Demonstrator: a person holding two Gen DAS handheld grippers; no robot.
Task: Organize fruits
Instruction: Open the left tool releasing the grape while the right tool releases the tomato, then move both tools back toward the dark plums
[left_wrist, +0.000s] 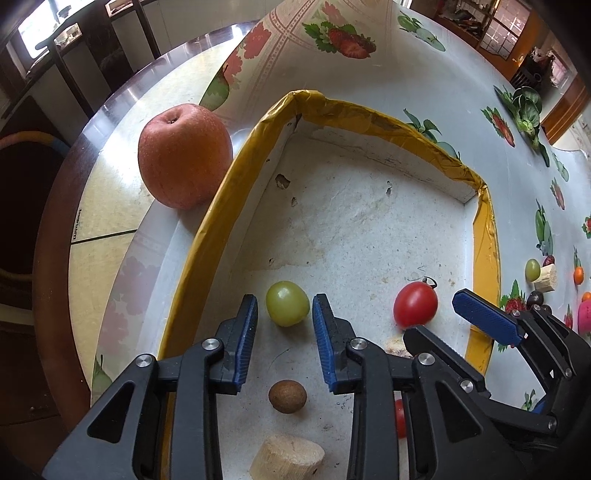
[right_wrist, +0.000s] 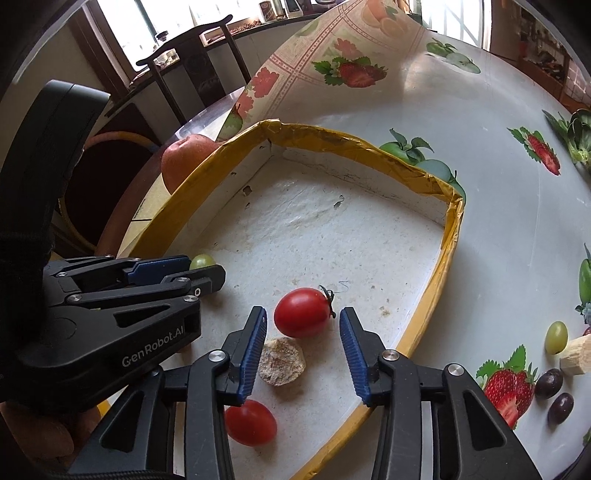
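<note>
A shallow white tray with a yellow taped rim (left_wrist: 207, 236) (right_wrist: 439, 266) lies on the fruit-print tablecloth. Inside it, a green grape (left_wrist: 287, 303) (right_wrist: 202, 261) rests on the floor between the blue pads of my left gripper (left_wrist: 285, 301) (right_wrist: 203, 267), with a gap showing on each side. A red cherry tomato (right_wrist: 302, 312) (left_wrist: 415, 304) lies between the pads of my right gripper (right_wrist: 303, 314) (left_wrist: 434, 314), also untouched. Both grippers are open and point down into the tray.
The tray also holds a second cherry tomato (right_wrist: 251, 422), a brown round fruit (left_wrist: 287, 396), a beige crumbly lump (right_wrist: 281, 360) and a pale cut chunk (left_wrist: 288, 458). A large red apple (left_wrist: 184, 155) sits outside, left. A green grape (right_wrist: 556, 336), dark grapes (right_wrist: 549, 383) and another pale chunk (right_wrist: 576, 354) lie right.
</note>
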